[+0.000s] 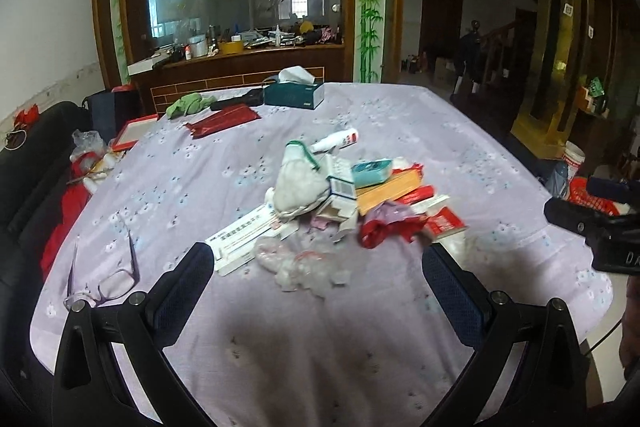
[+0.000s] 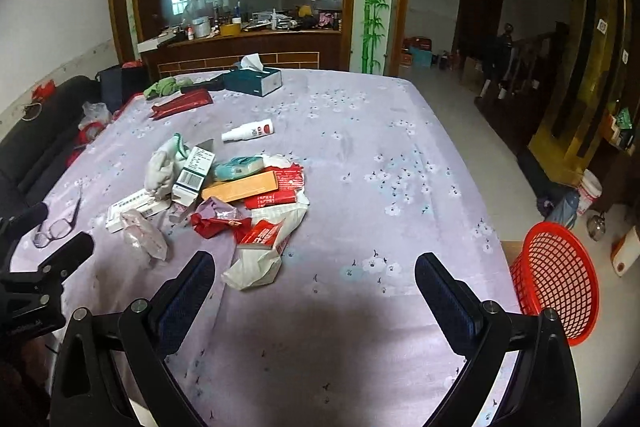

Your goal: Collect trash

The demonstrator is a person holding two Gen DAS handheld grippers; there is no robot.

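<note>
The trash pile of boxes, wrappers and crumpled plastic is heaped mid-worktop, untouched, so the collecting is judged to be at its opening reach. The left tool and right tool are both held wide open and empty, short of the pile. A piece must next be closed upon and carried to the red basket beside the worktop's right edge.

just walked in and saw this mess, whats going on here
A person holds a gripper in each hand over a table with a purple cloth. A pile of trash, boxes, wrappers and plastic bags, sits mid-table. The left gripper is open just short of it; the right gripper is open too. Neither holds anything. A red basket waits off the table's right edge.
</note>
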